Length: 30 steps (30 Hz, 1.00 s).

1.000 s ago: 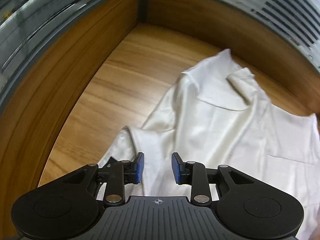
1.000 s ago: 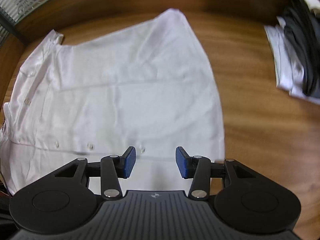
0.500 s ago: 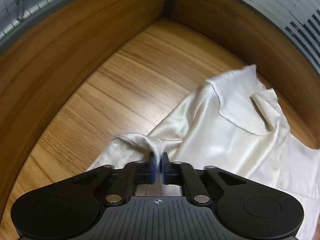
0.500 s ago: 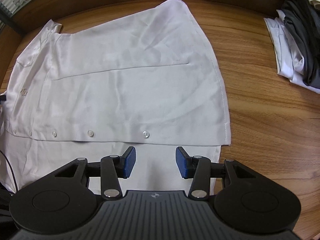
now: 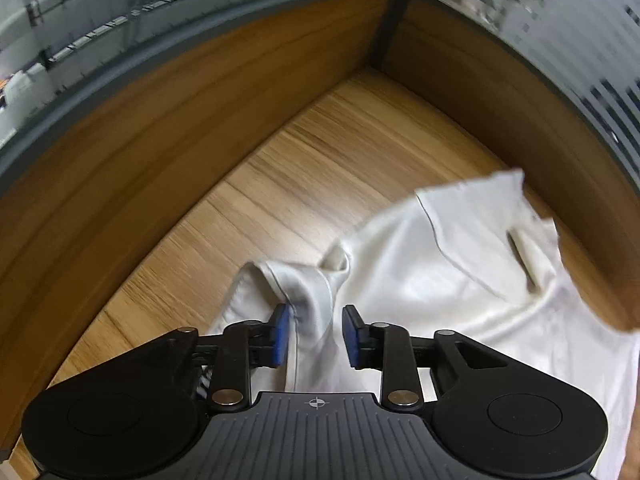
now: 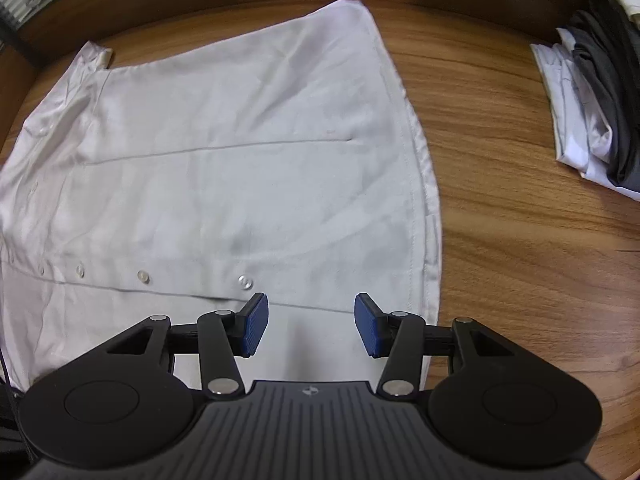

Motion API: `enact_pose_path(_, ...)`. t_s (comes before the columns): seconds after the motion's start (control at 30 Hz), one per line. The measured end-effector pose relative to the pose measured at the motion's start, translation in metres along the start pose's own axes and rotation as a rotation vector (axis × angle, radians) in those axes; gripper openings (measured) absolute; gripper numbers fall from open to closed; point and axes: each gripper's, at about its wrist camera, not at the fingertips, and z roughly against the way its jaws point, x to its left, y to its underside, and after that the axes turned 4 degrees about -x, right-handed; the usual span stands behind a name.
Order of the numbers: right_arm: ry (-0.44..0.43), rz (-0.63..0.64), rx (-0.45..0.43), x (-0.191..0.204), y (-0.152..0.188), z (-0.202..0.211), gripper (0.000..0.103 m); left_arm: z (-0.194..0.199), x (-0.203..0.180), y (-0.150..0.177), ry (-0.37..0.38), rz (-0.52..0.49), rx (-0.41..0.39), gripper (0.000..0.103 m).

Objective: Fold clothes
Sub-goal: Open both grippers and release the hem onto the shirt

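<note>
White shirt point(image 5: 452, 280), buttoned, is lying spread on the wooden bench point(image 5: 320, 168), filling the ground ahead of both sets of jaws.

Left gripper point(image 5: 314, 334): pointing steeply down over the shirt's near edge. Its jaws are opening, standing at a narrow gap. A bunched fold of sleeve point(image 5: 308, 292) is rising between them, its seam running against the left blue pad point(image 5: 281, 334), while the right pad is standing clear of the cloth. The collar point(image 5: 516, 240) is lying ahead and to the right of these jaws, near the bench's wooden back wall point(image 5: 160, 128). Bare bench is showing ahead and to the left of them.

Right gripper point(image 6: 311, 328): hovering over the shirt's lower front, its jaws opening and standing at a middling width with only flat cloth under the gap and nothing pressed by the pads. A row of buttons point(image 6: 244, 282) is running leftward from just ahead of the left pad. The shirt's hem point(image 6: 424, 200) is running away ahead and to the right of the jaws. Well to the right, apart from the shirt, a stack of folded clothes point(image 6: 592, 112), white and dark grey, is sitting on the bench.
</note>
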Motion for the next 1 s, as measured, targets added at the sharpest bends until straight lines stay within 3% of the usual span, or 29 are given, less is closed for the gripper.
enact_pose_path(0.47, 0.088, -0.131, -0.059, -0.049, 0.008, -0.012, 0.053, 0.021, -0.016, 0.037, -0.008, -0.141, 0.032, 0.044)
enact_pose_path(0.73, 0.081, -0.098, -0.095, -0.049, -0.023, -0.02, 0.049, 0.026, -0.032, 0.036, -0.012, -0.168, 0.017, 0.047)
enact_pose_path(1.0, 0.086, -0.044, -0.132, -0.053, -0.07, -0.022, 0.049, 0.014, -0.063, 0.006, -0.002, -0.193, -0.03, 0.057)
